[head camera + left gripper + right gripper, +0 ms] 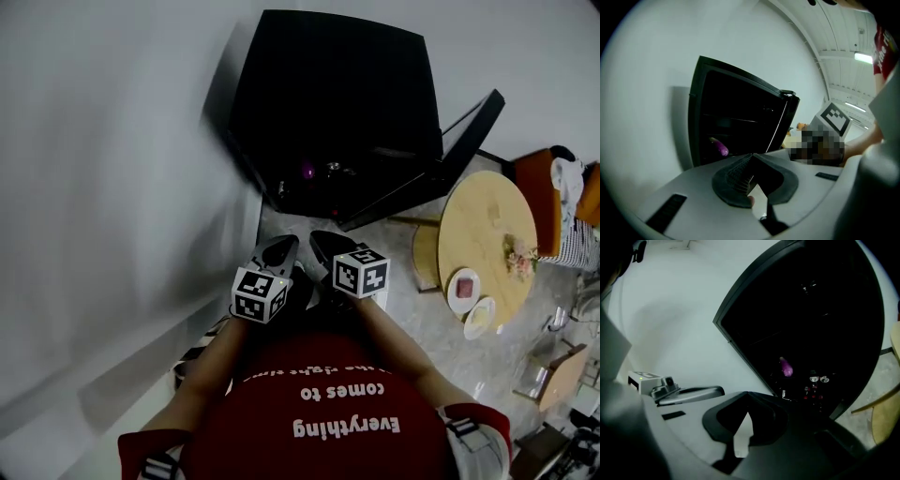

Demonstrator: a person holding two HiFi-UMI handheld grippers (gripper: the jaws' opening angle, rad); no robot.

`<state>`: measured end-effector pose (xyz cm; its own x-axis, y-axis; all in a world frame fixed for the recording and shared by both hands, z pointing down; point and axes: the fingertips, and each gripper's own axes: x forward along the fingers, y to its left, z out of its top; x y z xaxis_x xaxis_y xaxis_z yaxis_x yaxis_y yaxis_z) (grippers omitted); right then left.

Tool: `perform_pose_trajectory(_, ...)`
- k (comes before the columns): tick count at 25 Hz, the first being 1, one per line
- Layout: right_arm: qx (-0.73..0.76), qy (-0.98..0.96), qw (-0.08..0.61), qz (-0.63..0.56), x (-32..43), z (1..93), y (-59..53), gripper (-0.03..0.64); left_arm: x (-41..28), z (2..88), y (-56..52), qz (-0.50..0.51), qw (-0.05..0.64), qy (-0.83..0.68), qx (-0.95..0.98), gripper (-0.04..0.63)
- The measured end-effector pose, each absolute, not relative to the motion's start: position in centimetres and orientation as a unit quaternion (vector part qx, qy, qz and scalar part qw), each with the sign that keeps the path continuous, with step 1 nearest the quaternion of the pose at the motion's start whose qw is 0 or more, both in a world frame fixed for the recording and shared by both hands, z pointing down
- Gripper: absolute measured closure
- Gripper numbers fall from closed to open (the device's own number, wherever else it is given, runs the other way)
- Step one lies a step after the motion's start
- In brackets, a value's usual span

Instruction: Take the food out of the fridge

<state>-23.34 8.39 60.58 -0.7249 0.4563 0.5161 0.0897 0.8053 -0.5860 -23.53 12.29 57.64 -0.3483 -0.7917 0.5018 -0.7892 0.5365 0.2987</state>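
The step in hand looks like the approach: nothing has been picked up yet. The left gripper and right gripper are held side by side in front of the person, both aimed at the fridge, which stands against the far wall with its door swung open to the right. Both grippers are clenched, tips meeting, with nothing between the jaws. The food most plainly in sight is a purple eggplant, lying on a shelf inside the dark fridge, well apart from either gripper. A few small shiny items sit lower down to its right, too dim to identify. To the right, a round table carries two plates near its near edge, a likely place to put things down. The next move, as I judge it, calls for closing in on the fridge, opening one gripper's jaws before it enters, and lining them up across the eggplant while steering clear of the shelf and door.
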Motion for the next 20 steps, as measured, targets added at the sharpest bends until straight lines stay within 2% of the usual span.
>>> perform_pose_trajectory(7,-0.179,-0.896,0.332,0.235,-27.0,61.4,11.9,0.606,-26.3,58.7,15.3,-0.015,0.311,-0.838,0.448,0.592)
perform_pose_trajectory(17,-0.103,-0.922,0.345,0.141,-31.5,63.9,9.5,0.601,-28.4,61.4,14.1,-0.011,0.318,-0.83,0.458,0.592)
perform_pose_trajectory(19,-0.091,-0.923,0.349,0.133,-32.1,64.6,8.8,0.579,-28.9,61.8,13.8,-0.022,0.322,-0.83,0.455,0.592)
perform_pose_trajectory(20,-0.087,-0.923,0.352,0.13,-32.5,65.0,8.4,0.535,-29.2,62.0,13.6,-0.027,0.323,-0.83,0.454,0.592)
